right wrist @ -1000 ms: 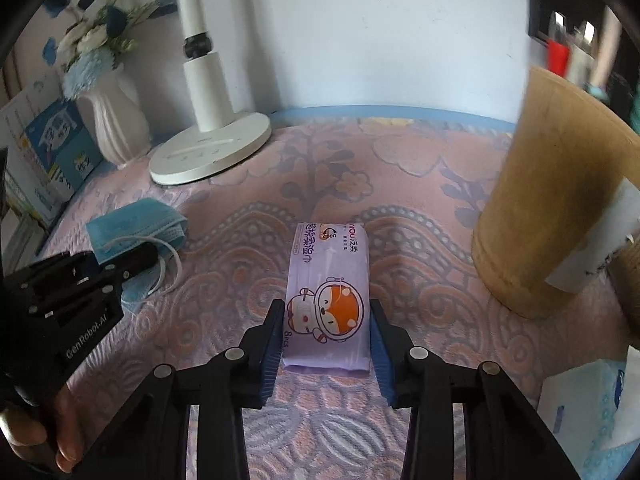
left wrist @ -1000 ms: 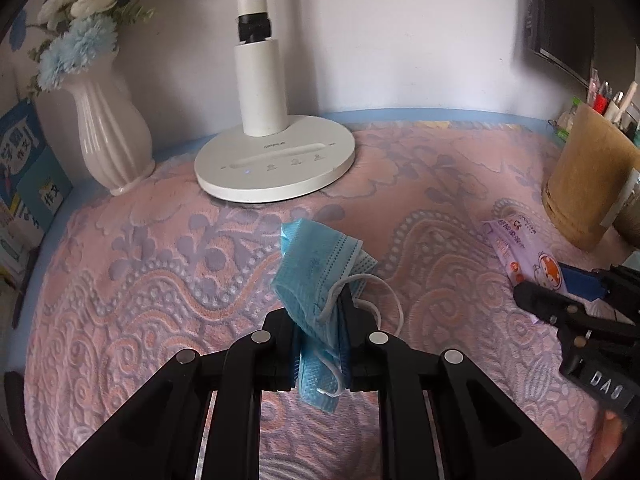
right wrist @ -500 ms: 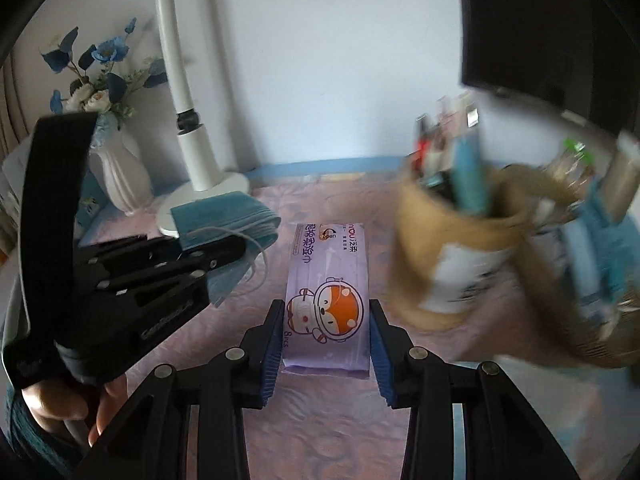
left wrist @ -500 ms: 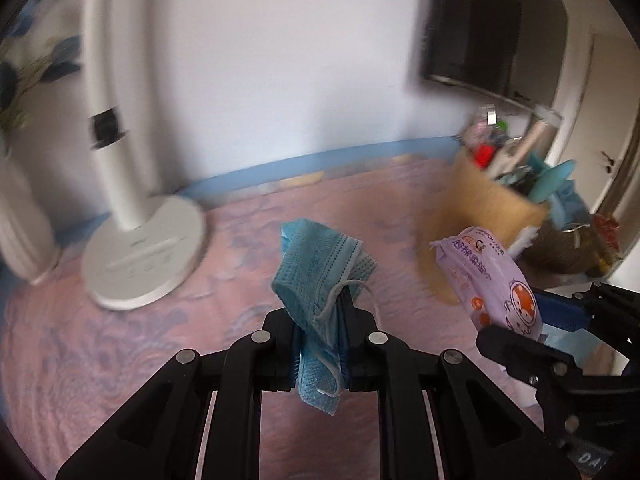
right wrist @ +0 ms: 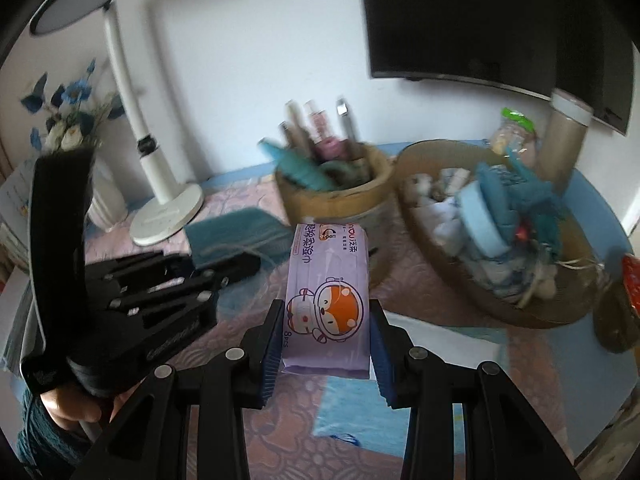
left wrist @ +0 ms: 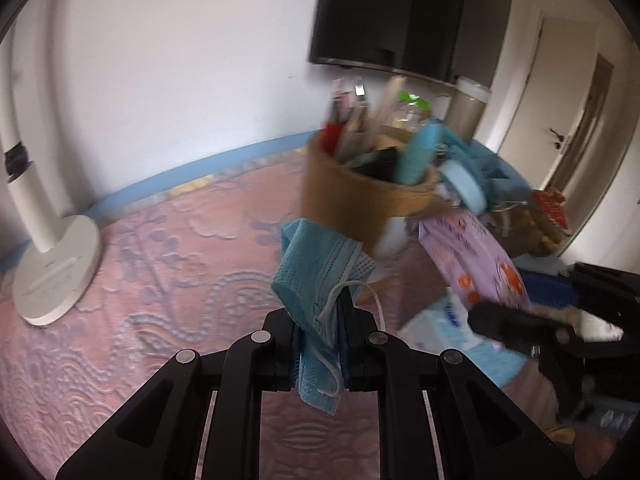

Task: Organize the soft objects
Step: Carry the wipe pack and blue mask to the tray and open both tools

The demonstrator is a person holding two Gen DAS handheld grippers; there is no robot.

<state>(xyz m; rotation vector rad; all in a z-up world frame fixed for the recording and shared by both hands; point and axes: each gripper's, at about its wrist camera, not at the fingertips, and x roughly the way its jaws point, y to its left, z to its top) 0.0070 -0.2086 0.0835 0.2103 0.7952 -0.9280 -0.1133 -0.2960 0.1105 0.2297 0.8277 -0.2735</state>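
Right gripper (right wrist: 326,344) clamped on purple wipes pack (right wrist: 326,292), long axis pointing ahead, held above the table, left gripper (left wrist: 320,344) pinching crumpled blue face mask (left wrist: 316,276) alongside, both tilted forward, woven basket (right wrist: 452,284) of soft stuff ahead-right, right hand nearer it.

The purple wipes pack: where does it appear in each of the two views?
Left wrist: the purple wipes pack is at right of centre, held in the right gripper.
Right wrist: it is at lower centre, between the fingers.
Shared landmark: the brown pen holder.
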